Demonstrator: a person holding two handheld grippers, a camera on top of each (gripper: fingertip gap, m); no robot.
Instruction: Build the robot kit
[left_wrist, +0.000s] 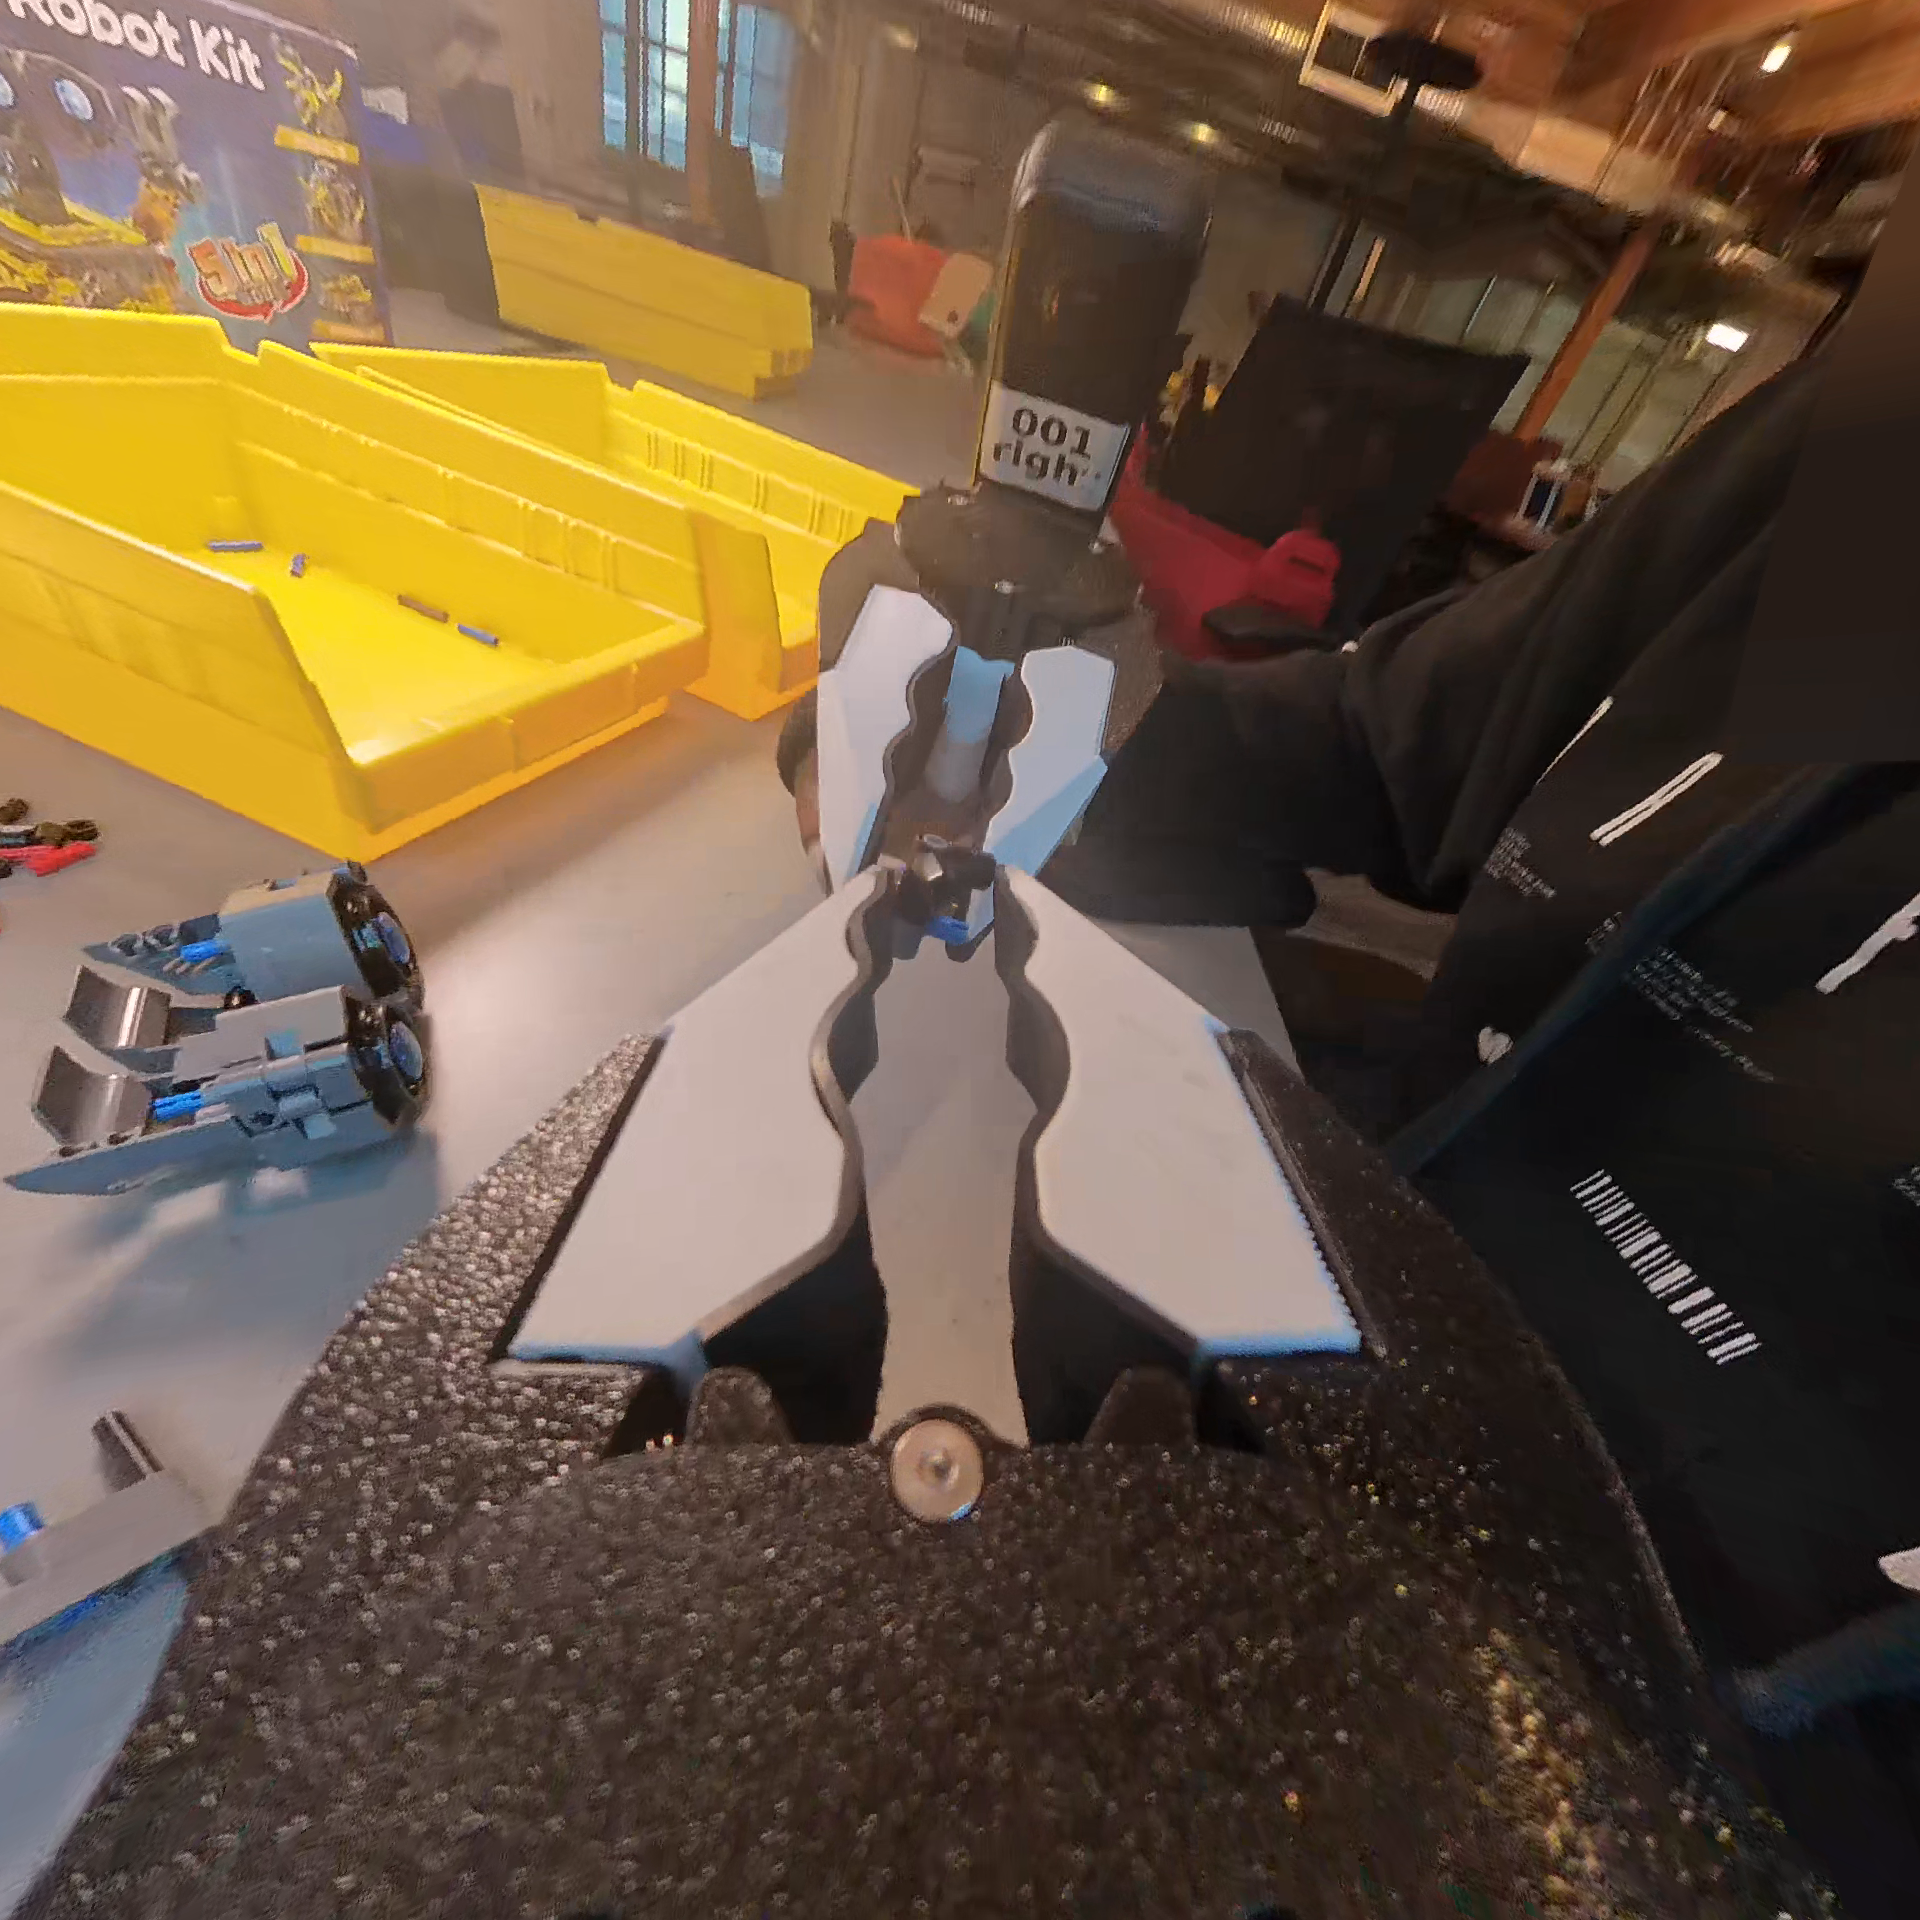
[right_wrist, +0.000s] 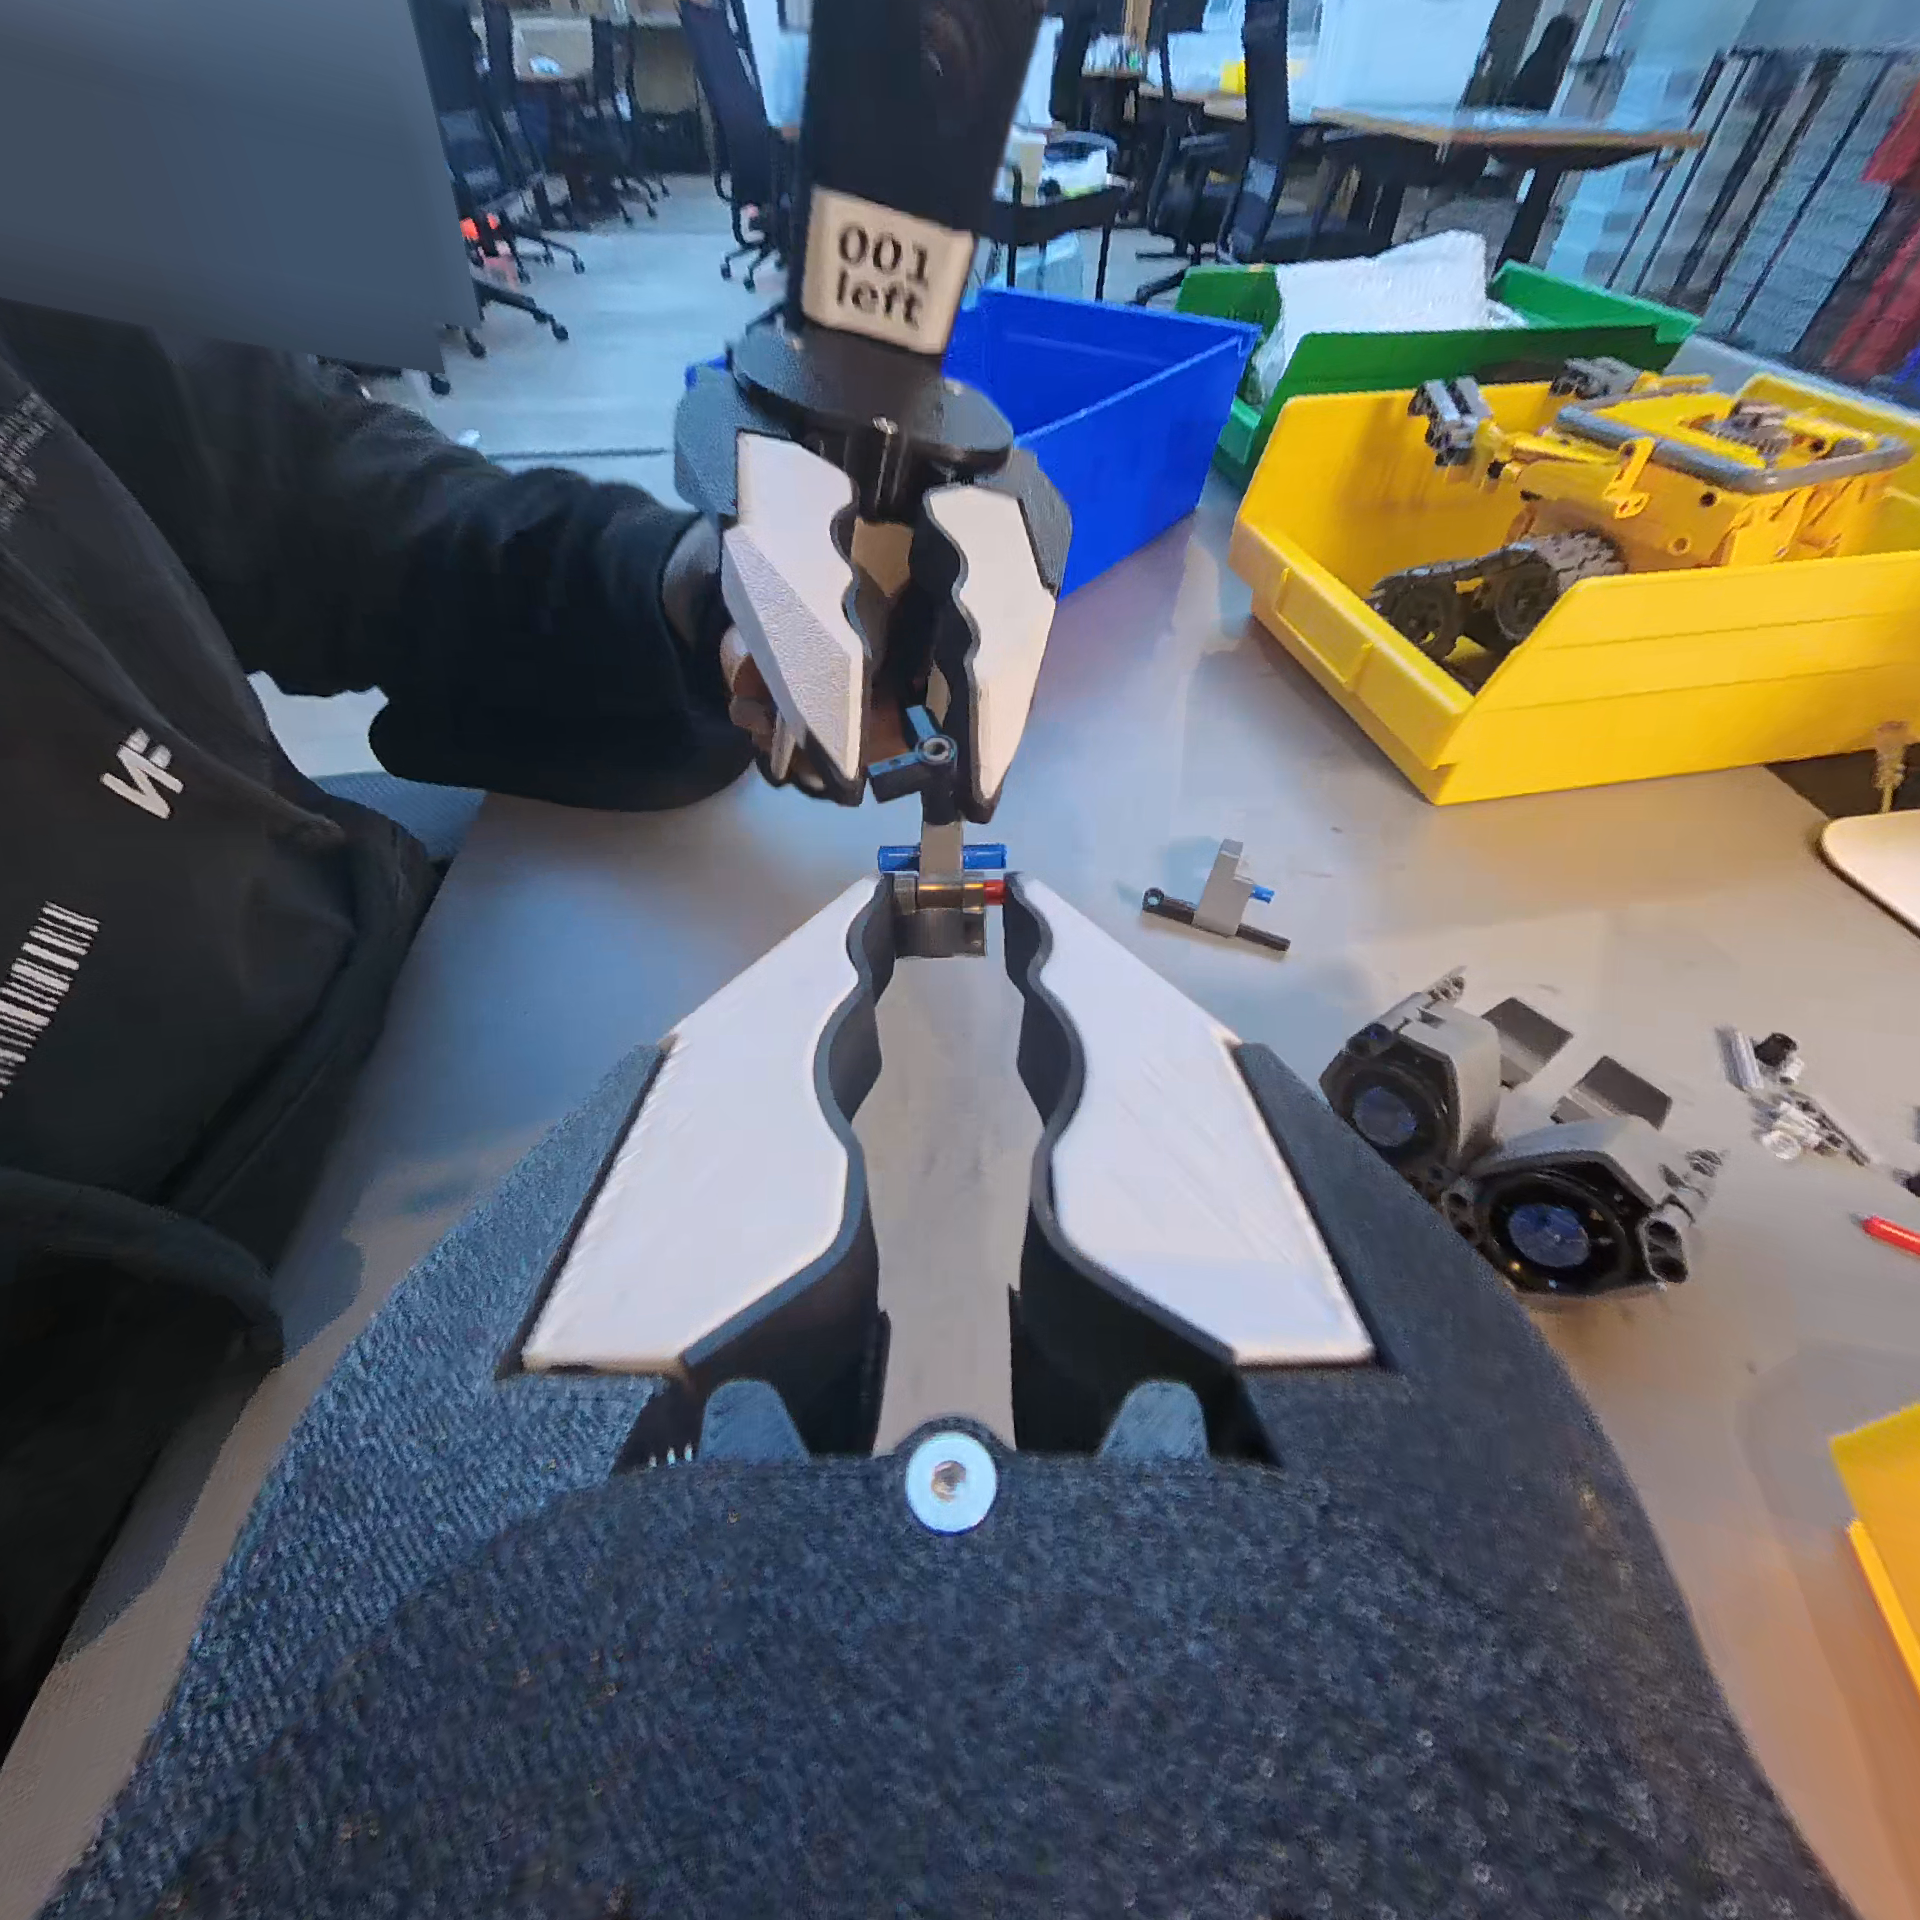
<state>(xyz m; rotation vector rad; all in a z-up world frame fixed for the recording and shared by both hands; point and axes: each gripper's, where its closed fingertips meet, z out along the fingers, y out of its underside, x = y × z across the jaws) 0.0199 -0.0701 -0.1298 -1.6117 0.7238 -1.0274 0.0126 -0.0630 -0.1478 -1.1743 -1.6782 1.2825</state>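
**Small brick assembly pinched between two grippers above the grey table**

The small brick assembly (right_wrist: 940, 883), grey and black with blue pins and a red pin end, hangs in the air between both tools, above the near edge of the table (right_wrist: 1351, 748). The right gripper (right_wrist: 940, 909) is clenched on its grey lower block, fingertips pressed against either side. The left gripper (right_wrist: 914, 769) faces it from above, its tips closed on the black connector piece at the top of the same assembly. In the left wrist view the left gripper (left_wrist: 928, 914) shows the black-and-blue part held at its tips, with the right gripper (left_wrist: 940, 831) meeting it tip to tip.

A person in a black sleeve (right_wrist: 499, 623) holds each tool.

On the table to the right gripper's right lies a small grey and black piece with a blue pin (right_wrist: 1221, 904), then a pair of grey motor units with blue centres (right_wrist: 1507, 1164), and a few loose small parts (right_wrist: 1777, 1101) beyond them. Farther back stands a yellow bin (right_wrist: 1558, 665) holding a yellow tracked model (right_wrist: 1579, 488), with a blue bin (right_wrist: 1101, 416) and a green bin (right_wrist: 1558, 312) behind it. The left wrist view shows open yellow bins (left_wrist: 416, 675) with a few small pins inside, and a printed box (left_wrist: 177, 177) behind.
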